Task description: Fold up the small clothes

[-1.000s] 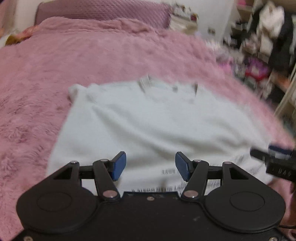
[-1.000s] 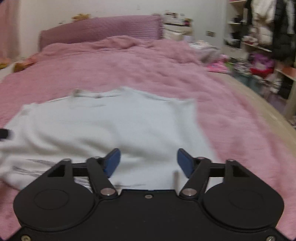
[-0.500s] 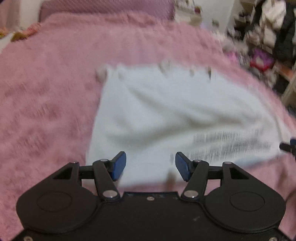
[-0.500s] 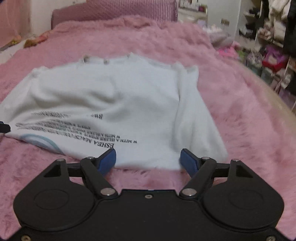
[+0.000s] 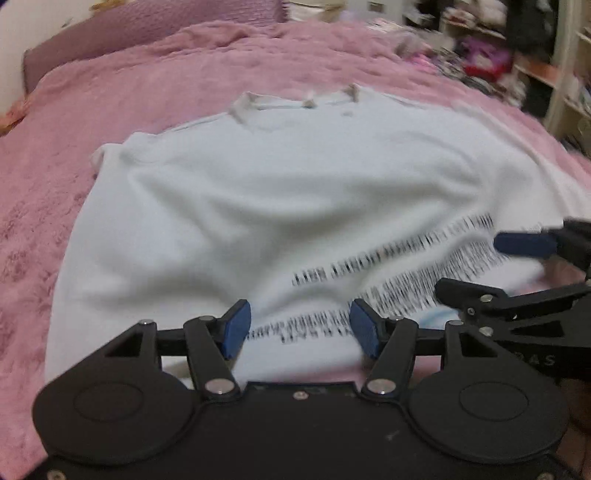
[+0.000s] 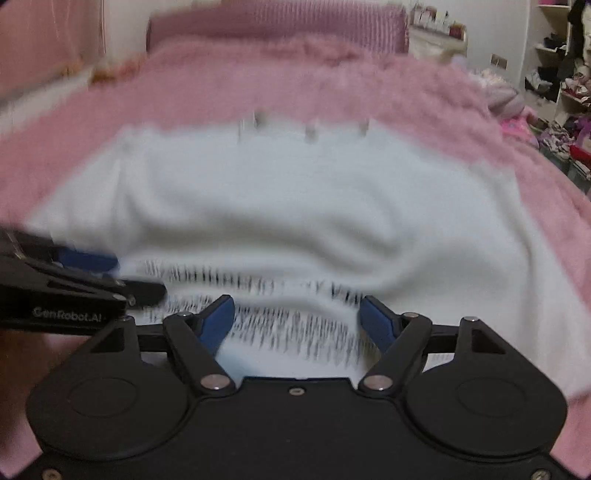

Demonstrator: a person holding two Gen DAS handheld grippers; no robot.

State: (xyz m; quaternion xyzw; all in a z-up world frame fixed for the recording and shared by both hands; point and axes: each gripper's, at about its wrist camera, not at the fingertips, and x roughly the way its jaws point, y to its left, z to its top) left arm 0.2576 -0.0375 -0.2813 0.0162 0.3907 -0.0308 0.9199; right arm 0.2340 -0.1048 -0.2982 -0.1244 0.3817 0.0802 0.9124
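Observation:
A small white shirt (image 5: 280, 206) with lines of black print lies spread on the pink fluffy bedspread (image 5: 122, 88), collar at the far side. It also fills the right wrist view (image 6: 295, 206). My left gripper (image 5: 300, 329) is open and empty over the shirt's near hem. My right gripper (image 6: 297, 320) is open and empty over the printed part near the hem. The right gripper shows at the right edge of the left wrist view (image 5: 524, 258); the left gripper shows at the left edge of the right wrist view (image 6: 88, 273). Both views are blurred.
A purple headboard cushion (image 6: 277, 22) lies at the far end of the bed. Cluttered shelves with clothes and toys (image 5: 498, 55) stand to the right of the bed, and also show in the right wrist view (image 6: 561, 92).
Both grippers have moved closer together over the shirt's near hem, and each now shows large in the other's view. The jaws stay open. The shirt lies as before.

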